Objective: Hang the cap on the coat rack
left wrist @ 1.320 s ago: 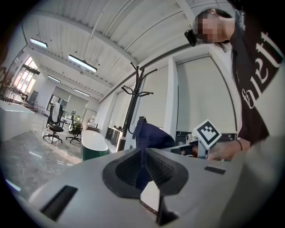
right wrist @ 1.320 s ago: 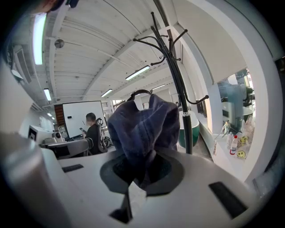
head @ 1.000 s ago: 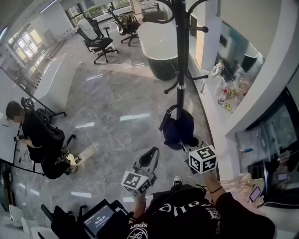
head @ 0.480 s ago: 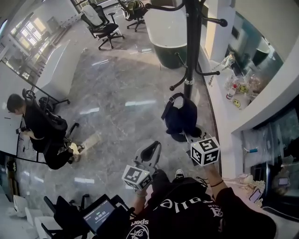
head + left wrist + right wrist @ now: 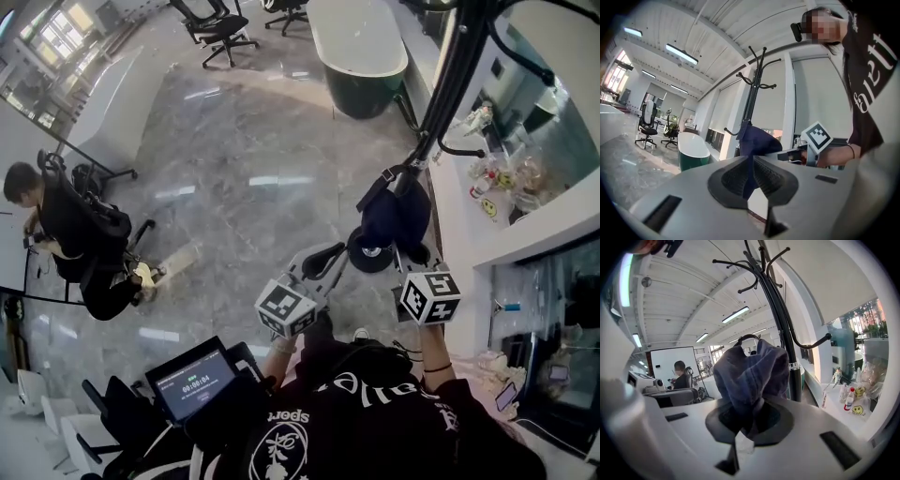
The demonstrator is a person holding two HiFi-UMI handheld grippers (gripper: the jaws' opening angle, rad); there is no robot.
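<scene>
A dark navy cap [image 5: 394,217] hangs bunched from my right gripper [image 5: 405,251], which is shut on its fabric. In the right gripper view the cap [image 5: 750,373] rises out of the closed pads and hides part of the black coat rack pole [image 5: 783,336] just behind it; curved hooks spread from the top. In the head view the coat rack [image 5: 457,66] stands directly beyond the cap. My left gripper [image 5: 330,257] hovers to the cap's left, shut and holding nothing. Its own view shows the cap [image 5: 752,140] and the rack [image 5: 753,96] ahead.
A white and green tub-shaped counter [image 5: 361,47] stands behind the rack. A ledge with bottles and a smiley trinket [image 5: 495,186] runs along the right. A seated person [image 5: 75,225] and office chairs [image 5: 220,23] are at the left. A screen [image 5: 195,380] sits by my legs.
The right gripper has carried the cap up and forward, closer to the rack pole. The left gripper has moved forward alongside it. The rack now stands nearer and more to the right.
</scene>
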